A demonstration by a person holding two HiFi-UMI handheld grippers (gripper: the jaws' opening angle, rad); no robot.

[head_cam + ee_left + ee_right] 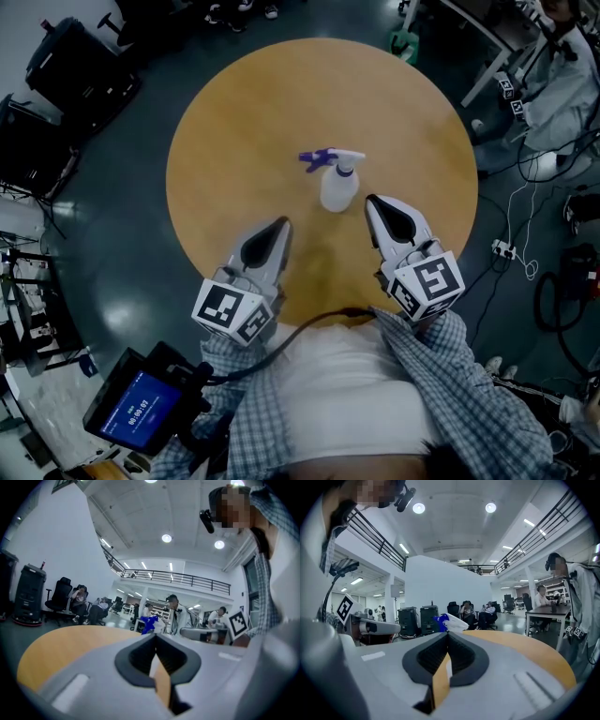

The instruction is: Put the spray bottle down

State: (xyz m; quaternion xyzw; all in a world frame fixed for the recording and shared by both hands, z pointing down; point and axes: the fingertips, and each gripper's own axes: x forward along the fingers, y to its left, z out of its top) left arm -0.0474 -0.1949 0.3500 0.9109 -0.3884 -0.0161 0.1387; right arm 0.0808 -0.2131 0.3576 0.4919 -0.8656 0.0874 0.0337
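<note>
The spray bottle [337, 183], clear with a white head and a purple-blue trigger, stands upright near the middle of the round wooden table [234, 122]. Neither gripper touches it. My left gripper [279, 223] hovers over the table's near part, to the bottle's lower left, jaws shut and empty. My right gripper [373, 202] lies just right of the bottle's base, a small gap away, also shut on nothing. The bottle's head [149, 624] peeks over the shut jaws of the left gripper [155, 637] in the left gripper view. It also shows [450, 622] beyond the right gripper [448, 634].
Black cases and office chairs [80, 70] stand on the dark floor at the left. Cables and a power strip [504, 249] lie at the right, near a desk frame [487, 66]. A device with a blue screen [141, 408] hangs at my waist. Several seated people [79, 603] are across the room.
</note>
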